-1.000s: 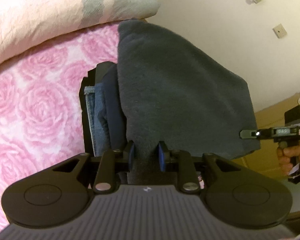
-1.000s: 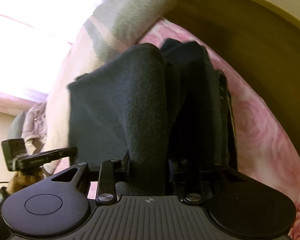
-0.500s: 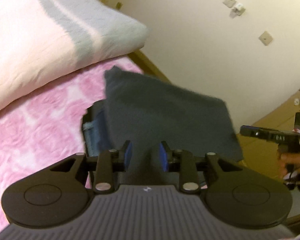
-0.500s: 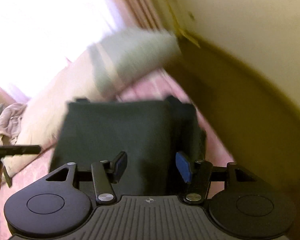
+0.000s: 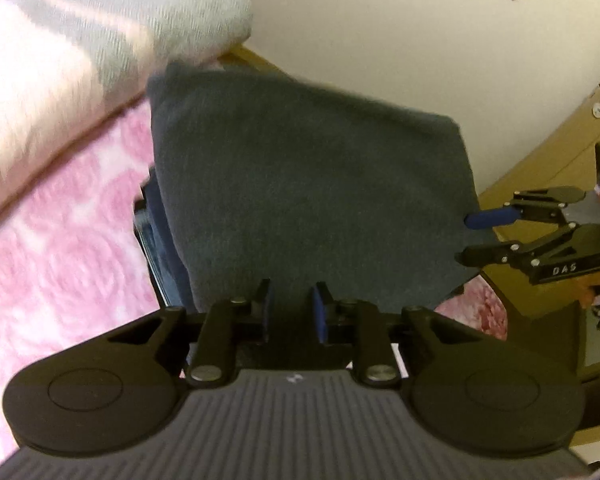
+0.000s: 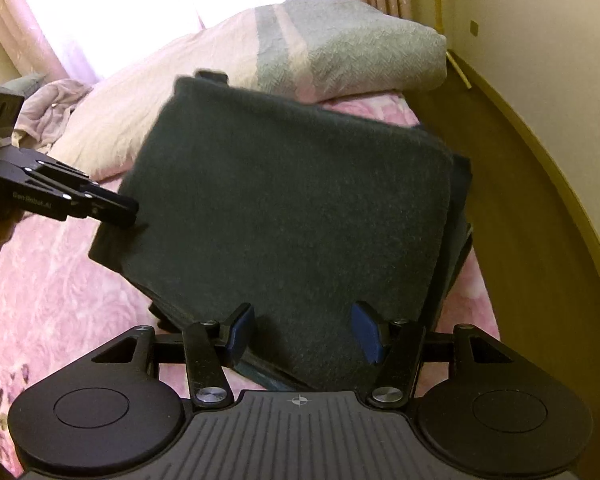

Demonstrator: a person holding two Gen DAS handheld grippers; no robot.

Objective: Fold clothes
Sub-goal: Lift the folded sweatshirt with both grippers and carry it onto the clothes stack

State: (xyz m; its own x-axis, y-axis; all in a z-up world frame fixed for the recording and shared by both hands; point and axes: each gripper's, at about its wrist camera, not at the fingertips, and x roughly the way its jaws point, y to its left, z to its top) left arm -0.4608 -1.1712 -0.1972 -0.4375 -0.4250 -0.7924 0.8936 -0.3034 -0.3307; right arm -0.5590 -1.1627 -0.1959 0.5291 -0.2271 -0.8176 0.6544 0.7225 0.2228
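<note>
A folded dark grey garment [image 5: 308,184] lies on top of a small stack of folded clothes, with blue jeans [image 5: 160,248] showing at the stack's left side. My left gripper [image 5: 292,310] is shut on the garment's near edge, with grey cloth between its blue pads. The right wrist view shows that left gripper [image 6: 116,214] clamped on the garment's [image 6: 300,208] left corner. My right gripper [image 6: 304,332] is open, its pads wide apart over the near edge and holding nothing. In the left wrist view the right gripper [image 5: 474,238] sits at the garment's right edge, fingers parted.
The stack rests on a pink rose-patterned bedspread [image 5: 60,260]. A thick folded pink-and-grey blanket [image 6: 340,52] lies just behind it. A curved wooden bed frame [image 6: 520,220] and a cream wall run along the right. Crumpled lilac cloth [image 6: 48,104] lies far left.
My right gripper has opened and let go of the grey garment. The garment, hanging draped before, now lies flatter on the stack. My left gripper still holds its edge.
</note>
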